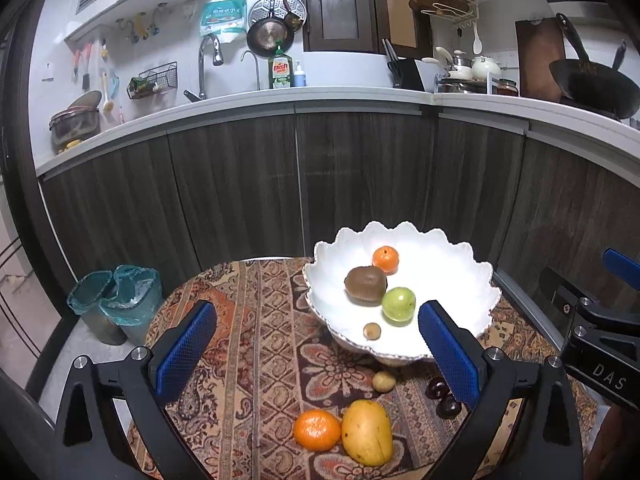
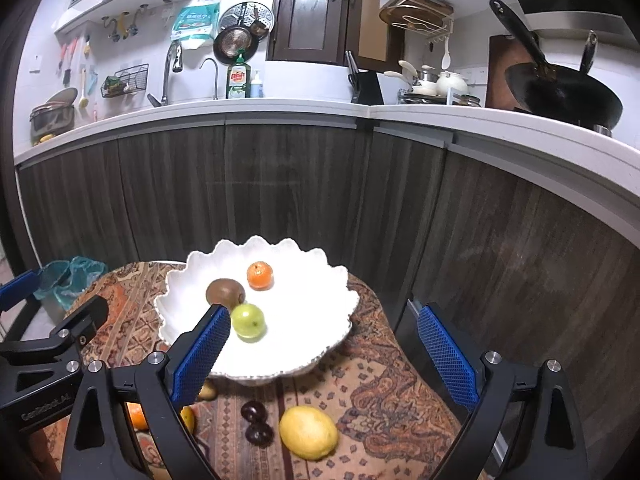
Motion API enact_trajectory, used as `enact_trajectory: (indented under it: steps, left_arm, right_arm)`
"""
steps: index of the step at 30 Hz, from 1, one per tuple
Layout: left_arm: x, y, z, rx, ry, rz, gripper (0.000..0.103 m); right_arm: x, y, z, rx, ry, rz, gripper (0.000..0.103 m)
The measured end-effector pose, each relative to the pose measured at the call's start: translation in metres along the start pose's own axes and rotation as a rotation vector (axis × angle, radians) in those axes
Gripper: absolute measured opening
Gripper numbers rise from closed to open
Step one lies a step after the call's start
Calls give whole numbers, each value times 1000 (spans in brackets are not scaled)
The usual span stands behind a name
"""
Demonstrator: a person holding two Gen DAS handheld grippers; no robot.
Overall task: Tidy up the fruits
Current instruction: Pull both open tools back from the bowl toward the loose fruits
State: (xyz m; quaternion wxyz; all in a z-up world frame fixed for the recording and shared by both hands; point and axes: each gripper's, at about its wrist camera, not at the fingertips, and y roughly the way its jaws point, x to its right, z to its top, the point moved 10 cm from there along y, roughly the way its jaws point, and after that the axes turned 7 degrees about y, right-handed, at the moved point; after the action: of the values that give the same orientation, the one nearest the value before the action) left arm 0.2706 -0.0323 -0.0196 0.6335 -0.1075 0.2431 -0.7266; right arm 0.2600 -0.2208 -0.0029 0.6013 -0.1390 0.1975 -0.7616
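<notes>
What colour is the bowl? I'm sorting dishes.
White, with a scalloped rim; the bowl shows best in the right wrist view.

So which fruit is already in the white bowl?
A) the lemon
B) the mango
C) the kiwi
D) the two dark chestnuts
C: the kiwi lies inside the white bowl beside a small orange and a green apple; the other three lie on the table.

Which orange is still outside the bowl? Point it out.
The orange on the tablecloth, touching the yellow mango between the left gripper fingers. The other orange already sits in the white bowl, behind the kiwi.
</notes>
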Motion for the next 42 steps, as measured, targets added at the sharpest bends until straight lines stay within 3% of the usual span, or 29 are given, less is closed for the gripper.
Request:
enact_trajectory:
  steps: [18,29,42]
  left_arm:
    - [7,4,-55,-68,36,35,103]
    - [16,19,-104,-148,36,2,103]
    - [16,35,-137,-219,24,-1,102]
  right_arm:
    - [9,3,-51,-59,3,-7,96]
    - [8,16,-97,-138,-12,-9,96]
    - [2,30,-134,-211,-18,7,96]
